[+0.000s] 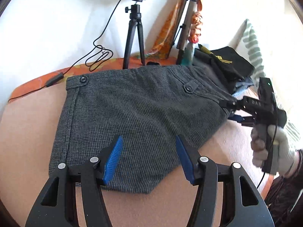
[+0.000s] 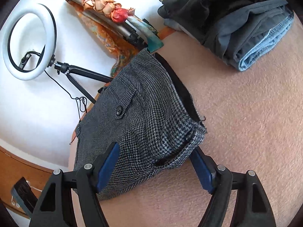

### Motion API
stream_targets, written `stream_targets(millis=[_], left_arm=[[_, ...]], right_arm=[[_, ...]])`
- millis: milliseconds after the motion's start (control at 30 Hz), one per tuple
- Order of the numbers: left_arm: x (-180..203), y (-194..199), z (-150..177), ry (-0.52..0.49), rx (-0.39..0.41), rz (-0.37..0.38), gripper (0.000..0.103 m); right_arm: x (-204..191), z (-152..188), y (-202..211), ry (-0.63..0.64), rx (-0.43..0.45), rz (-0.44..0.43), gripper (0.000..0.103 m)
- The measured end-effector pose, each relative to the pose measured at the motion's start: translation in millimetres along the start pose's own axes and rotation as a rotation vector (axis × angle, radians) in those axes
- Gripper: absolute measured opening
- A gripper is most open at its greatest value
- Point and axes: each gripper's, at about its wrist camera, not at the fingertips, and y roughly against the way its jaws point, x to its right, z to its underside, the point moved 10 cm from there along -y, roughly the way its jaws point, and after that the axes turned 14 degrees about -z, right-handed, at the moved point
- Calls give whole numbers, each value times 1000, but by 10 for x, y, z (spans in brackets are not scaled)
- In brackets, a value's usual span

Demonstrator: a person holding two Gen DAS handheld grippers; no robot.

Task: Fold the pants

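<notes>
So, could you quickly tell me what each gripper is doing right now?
Left gripper: open, over the grey pants, gripping nothing.
Right gripper: open, jaws either side of the pants' corner, not clamped.

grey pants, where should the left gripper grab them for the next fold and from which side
Take the grey pants at the near hem edge, coming in low from the front. That edge lies flat and free on the pink blanket, right under the open left gripper. The right gripper straddles the far corner.
</notes>
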Motion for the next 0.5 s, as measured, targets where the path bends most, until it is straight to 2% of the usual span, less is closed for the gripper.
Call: stream_targets(millis=[100,233,333,500], left_arm=[[60,-248,-113,32,-41,-45,57],[144,-485,-228,1,-30,-144,57],[188,-635,-317,13,-31,-176,57],[322,-863,-313,-92,-35,-261,57]], right_arm=[[-65,-9,-82,63,-5,36,78],[-16,-70,-109,51,28,47,69],[-6,-103,-132,66,28,54,61],[-30,-112,-121,103,21,69,50]])
